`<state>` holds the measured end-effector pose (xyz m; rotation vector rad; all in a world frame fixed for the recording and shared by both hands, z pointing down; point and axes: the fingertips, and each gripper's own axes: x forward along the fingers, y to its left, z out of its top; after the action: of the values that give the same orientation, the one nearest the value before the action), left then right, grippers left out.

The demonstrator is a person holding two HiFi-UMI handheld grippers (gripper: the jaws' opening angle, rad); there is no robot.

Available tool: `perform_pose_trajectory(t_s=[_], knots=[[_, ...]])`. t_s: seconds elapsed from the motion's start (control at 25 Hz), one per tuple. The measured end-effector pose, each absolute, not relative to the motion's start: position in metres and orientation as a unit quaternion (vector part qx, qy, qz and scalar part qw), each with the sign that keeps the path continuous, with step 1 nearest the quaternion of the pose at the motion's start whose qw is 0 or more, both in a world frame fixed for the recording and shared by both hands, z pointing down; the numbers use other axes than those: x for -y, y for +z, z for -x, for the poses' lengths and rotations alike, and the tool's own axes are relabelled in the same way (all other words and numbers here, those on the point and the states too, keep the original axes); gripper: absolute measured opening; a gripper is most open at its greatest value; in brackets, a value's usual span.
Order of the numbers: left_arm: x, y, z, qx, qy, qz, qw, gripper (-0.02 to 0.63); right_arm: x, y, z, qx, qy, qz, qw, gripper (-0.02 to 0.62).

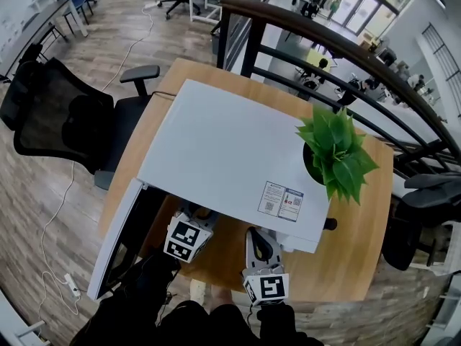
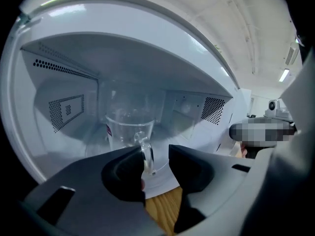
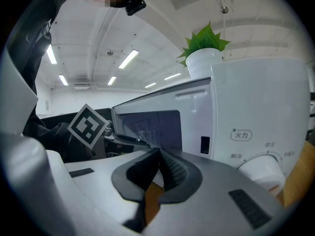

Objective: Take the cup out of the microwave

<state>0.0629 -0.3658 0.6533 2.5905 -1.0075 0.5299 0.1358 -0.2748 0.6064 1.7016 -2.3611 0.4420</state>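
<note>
Print on the white microwave (image 1: 230,150) is sparse: the characters 火力 (image 3: 242,134) sit above its dial, other small marks around the dial are too small to read, and a sticker (image 1: 281,200) with code squares lies on its top near the front edge. The cup (image 2: 129,129) stands inside the microwave, on the cavity floor. It is upright with its mouth up, and its handle (image 2: 145,151) points out toward the open front. It is clear glass with a small red label low on one side. The left hand-held gripper (image 2: 153,152) reaches into the microwave with its jaws spread. The handle is between them, close against one pad and clear of the other. The right hand-held gripper (image 3: 158,154) hangs outside the microwave's front, its jaws pressed together on nothing. A potted plant (image 1: 335,150) stands on top of the microwave, which rests on the wooden table (image 1: 346,265).
</note>
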Motion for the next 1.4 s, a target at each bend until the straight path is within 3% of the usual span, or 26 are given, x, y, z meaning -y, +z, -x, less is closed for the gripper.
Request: perform_pose_trajectory(t_s=[0.24,0.6,1.4], knots=[[0.367,0.659,-0.074,0.345,0.189,-0.907,0.154,0.133,0.271,0.610,-0.140,0.798,0.153,-0.575,0.095,0.015],[0.370,0.662,-0.082,0.343,0.198,-0.907,0.142,0.040,0.270,0.611,-0.140,0.801,0.150,-0.571,0.098,0.015],[0.353,0.648,-0.079,0.348,0.189,-0.911,0.113,0.025,0.265,0.600,-0.146,0.801,0.141,-0.575,0.090,0.015]])
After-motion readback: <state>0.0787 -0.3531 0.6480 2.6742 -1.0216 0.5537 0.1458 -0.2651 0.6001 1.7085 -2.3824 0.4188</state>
